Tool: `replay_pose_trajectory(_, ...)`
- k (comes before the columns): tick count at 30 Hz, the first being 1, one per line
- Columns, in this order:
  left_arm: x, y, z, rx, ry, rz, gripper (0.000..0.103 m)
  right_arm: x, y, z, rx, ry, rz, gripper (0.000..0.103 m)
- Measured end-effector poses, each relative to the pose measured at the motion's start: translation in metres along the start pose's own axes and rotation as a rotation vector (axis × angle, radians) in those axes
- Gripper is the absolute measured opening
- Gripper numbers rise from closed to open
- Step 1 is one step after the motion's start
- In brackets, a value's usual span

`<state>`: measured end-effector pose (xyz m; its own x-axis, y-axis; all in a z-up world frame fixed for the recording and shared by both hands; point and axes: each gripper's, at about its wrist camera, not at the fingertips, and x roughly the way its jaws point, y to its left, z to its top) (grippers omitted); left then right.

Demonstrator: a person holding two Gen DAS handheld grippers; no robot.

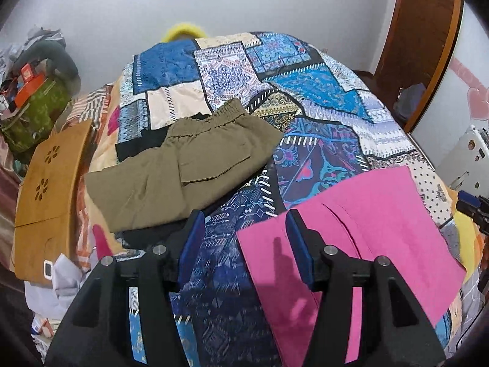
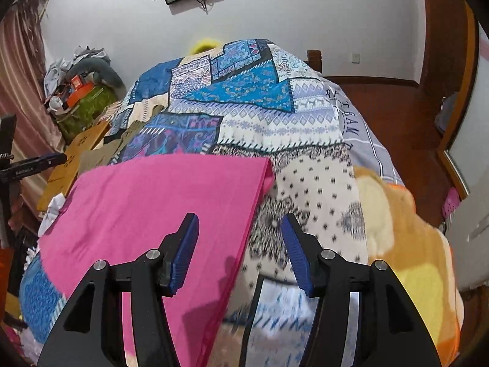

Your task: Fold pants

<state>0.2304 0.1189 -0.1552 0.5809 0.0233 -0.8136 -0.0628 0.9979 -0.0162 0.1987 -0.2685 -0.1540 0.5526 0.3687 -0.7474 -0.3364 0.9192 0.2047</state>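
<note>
Now the folded pink pants [image 1: 351, 232] lie flat, long axis slanting bed-crosswise, both jaws open and empty.

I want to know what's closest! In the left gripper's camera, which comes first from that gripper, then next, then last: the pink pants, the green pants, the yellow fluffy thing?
1. pink pants, right beside the left gripper
2. green pants, farther up the bed, to the left
3. yellow fluffy thing, behind the bed's far end

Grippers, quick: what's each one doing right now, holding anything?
Left gripper: open, holding nothing, above the quilt at the edge of the pink pants.
Right gripper: open, holding nothing, over the pink pants' right edge.
</note>
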Motion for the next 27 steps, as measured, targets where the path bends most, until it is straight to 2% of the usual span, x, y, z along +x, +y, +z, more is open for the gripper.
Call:
replay_pose_trajectory(11,0.066,0.003,-0.006,-0.059,0.161,-0.064,0.055,0.077,-0.027,0.034,0.091,0.066,0.065,0.052)
replay_pose_trajectory(14,0.072,0.0,-0.01,-0.077,0.183,-0.1,0.055,0.101,-0.032,0.035,0.119,0.096,0.075,0.052)
replay_pose_trajectory(18,0.072,-0.007,-0.012,-0.057,0.178,-0.095,0.053,0.121,-0.033,0.036,0.128,0.133,0.104,0.051)
replay_pose_trajectory(19,0.071,-0.01,-0.012,-0.038,0.161,-0.086,0.048,0.125,-0.032,0.036,0.125,0.139,0.108,0.048)
replay_pose_trajectory(21,0.066,-0.02,-0.015,0.021,0.124,-0.043,0.039,0.13,-0.03,0.036,0.115,0.154,0.122,0.033)
replay_pose_trajectory(23,0.062,-0.028,-0.019,0.066,0.098,0.0,0.028,0.132,-0.027,0.034,0.098,0.159,0.126,0.023)
replay_pose_trajectory(25,0.06,-0.035,-0.022,0.11,0.079,0.058,0.025,0.133,-0.022,0.034,0.056,0.164,0.094,0.017)
replay_pose_trajectory(26,0.061,-0.037,-0.024,0.122,0.077,0.096,0.014,0.133,-0.018,0.034,0.02,0.165,0.069,0.012)
replay_pose_trajectory(27,0.064,-0.037,-0.025,0.129,0.084,0.128,0.014,0.133,-0.015,0.034,-0.001,0.167,0.047,0.01)
